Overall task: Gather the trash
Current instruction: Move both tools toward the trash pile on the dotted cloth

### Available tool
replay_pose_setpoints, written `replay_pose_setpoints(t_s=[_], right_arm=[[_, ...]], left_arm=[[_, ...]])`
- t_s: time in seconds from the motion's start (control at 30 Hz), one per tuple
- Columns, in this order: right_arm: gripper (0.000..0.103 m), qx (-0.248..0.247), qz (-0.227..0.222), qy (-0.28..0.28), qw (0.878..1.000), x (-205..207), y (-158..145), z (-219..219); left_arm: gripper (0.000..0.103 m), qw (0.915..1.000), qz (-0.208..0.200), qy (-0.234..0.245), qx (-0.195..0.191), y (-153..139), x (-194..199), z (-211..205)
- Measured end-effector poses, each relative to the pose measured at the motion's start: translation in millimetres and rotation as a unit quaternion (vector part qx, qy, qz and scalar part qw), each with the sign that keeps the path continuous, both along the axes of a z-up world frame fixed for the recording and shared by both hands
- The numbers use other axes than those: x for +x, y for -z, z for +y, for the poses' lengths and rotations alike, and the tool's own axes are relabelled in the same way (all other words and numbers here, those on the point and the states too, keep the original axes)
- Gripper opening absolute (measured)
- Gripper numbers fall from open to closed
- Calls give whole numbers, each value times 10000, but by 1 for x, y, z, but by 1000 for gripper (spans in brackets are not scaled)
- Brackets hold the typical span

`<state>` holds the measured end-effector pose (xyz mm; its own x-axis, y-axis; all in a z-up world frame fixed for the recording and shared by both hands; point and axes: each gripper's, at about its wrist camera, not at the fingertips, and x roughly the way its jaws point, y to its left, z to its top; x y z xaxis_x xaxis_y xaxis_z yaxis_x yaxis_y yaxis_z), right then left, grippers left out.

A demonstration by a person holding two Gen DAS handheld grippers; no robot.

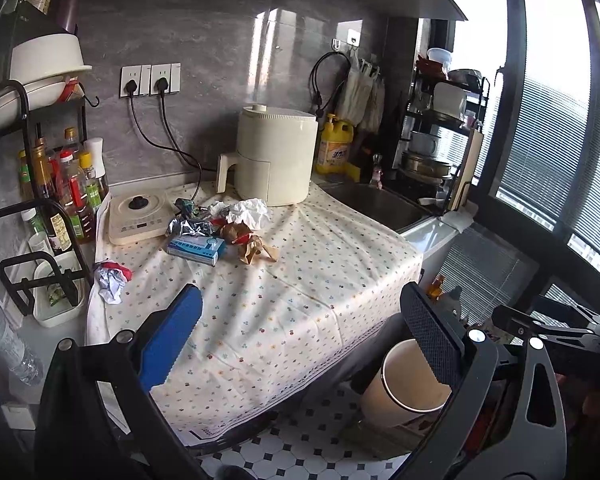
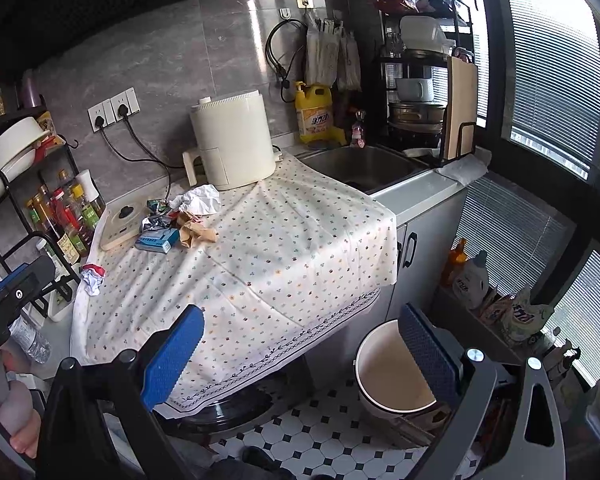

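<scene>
A pile of trash lies on the dotted tablecloth [image 1: 300, 280]: a crumpled white tissue [image 1: 250, 210], a brown paper wad [image 1: 252, 248], a blue box [image 1: 196, 246], foil wrappers [image 1: 190, 224]. A separate crumpled red-and-white wrapper [image 1: 110, 278] lies at the cloth's left edge. The pile also shows in the right wrist view [image 2: 188, 220], with the wrapper [image 2: 92, 276]. A white bin [image 1: 408, 380] stands on the floor, also seen in the right wrist view [image 2: 392, 372]. My left gripper [image 1: 300, 340] is open and empty, short of the trash. My right gripper [image 2: 300, 356] is open and empty.
A cream air fryer [image 1: 274, 154] stands behind the pile, an induction cooker [image 1: 136, 216] to its left. Sauce bottles [image 1: 64, 184] fill a rack at left. A sink [image 1: 376, 204] and dish rack [image 1: 440, 140] are at right. Bottles [image 2: 472, 272] line the windowsill.
</scene>
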<state>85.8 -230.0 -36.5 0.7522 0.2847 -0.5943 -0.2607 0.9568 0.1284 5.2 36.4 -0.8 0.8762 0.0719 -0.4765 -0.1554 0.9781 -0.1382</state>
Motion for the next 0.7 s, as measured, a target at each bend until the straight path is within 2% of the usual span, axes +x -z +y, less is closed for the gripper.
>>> replay_pose_setpoints(t_s=[0.7], right_arm=[[95,-14,-59,-171,9998,-4,-5,2]], left_arm=[[98,9999,-16,-91,-63,-2,-3,9]])
